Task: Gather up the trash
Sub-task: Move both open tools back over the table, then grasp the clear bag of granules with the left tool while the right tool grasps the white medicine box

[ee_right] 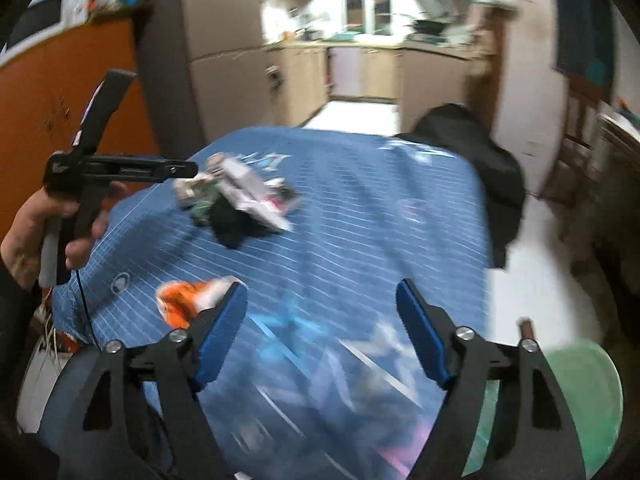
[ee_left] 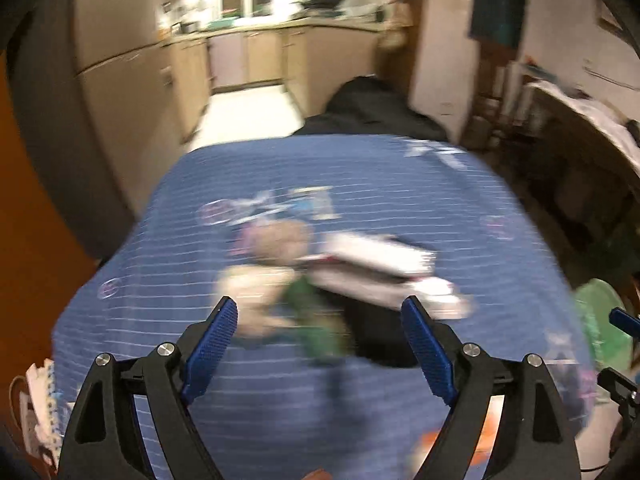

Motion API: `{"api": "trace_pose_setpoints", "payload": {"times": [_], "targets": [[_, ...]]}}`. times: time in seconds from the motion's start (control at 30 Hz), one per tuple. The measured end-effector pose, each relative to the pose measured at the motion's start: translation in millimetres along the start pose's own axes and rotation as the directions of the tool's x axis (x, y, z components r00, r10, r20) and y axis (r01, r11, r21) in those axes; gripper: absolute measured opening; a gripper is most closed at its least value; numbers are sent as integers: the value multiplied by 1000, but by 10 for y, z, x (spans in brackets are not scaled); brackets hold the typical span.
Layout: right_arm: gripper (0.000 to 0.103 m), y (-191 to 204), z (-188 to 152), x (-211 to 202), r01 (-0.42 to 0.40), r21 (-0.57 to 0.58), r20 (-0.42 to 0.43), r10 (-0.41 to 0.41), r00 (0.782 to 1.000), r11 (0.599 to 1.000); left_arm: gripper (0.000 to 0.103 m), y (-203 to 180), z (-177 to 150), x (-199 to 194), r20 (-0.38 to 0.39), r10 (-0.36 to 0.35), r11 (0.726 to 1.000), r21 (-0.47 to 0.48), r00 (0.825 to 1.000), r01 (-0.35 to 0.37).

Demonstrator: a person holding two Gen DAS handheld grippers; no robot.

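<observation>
Left wrist: left gripper (ee_left: 320, 344) wide, nothing between the jaws. Trash pile (ee_left: 340, 276) lies uncollected mid-table (ee_left: 360, 168), blurred.

Right wrist: right gripper (ee_right: 322, 328) wide, holding nothing. Pile (ee_right: 240, 196) sits far on the cloth; orange scrap (ee_right: 180, 300) lies near. Green bag (ee_right: 588, 396) waits at table edge. Judged: collection barely begun.

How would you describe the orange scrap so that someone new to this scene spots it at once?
Start at the blue striped tablecloth. The heap of trash lies toward its far side; the orange scrap lies alone at the near edge, just beside the right gripper. It is the only bright orange and white piece, crumpled and apart from the heap.
</observation>
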State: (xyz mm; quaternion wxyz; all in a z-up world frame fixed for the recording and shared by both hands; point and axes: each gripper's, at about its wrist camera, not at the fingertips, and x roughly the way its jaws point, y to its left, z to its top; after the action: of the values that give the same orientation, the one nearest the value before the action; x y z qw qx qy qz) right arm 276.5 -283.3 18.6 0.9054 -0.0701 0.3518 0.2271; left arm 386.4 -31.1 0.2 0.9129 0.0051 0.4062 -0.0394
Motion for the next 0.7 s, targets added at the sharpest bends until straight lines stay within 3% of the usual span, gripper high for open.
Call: {"api": "trace_pose_setpoints", "payload": {"times": [0.17,0.37,0.5,0.57,0.63,0.7], "targets": [[71,477,351,626,-44,-95,-56,39,998,995,87,501,-77,325,-65,17,1000,16,998,-16],[68,656,641,1096,-55,-143,-91,43,995,988,91,550,21,485,-46,-41,998,36,998,43],[55,680,738,1304,-42,-149,-124,24,992,988,91,511,81,658,-50,-45,998,42,998,47],[54,667,728,1375,-43,-136,-132,25,991,990,91,508,96,788,-68,-48,999,20,997,49],[42,646,740,1410,-41,-119,-142,23,990,992,91,529,68,886,-71,-73,997,-6,995,73],[36,666,750,1426,-51,-107,-149,35,988,993,83,598,21,883,-68,-100,995,-31,993,98]]}}
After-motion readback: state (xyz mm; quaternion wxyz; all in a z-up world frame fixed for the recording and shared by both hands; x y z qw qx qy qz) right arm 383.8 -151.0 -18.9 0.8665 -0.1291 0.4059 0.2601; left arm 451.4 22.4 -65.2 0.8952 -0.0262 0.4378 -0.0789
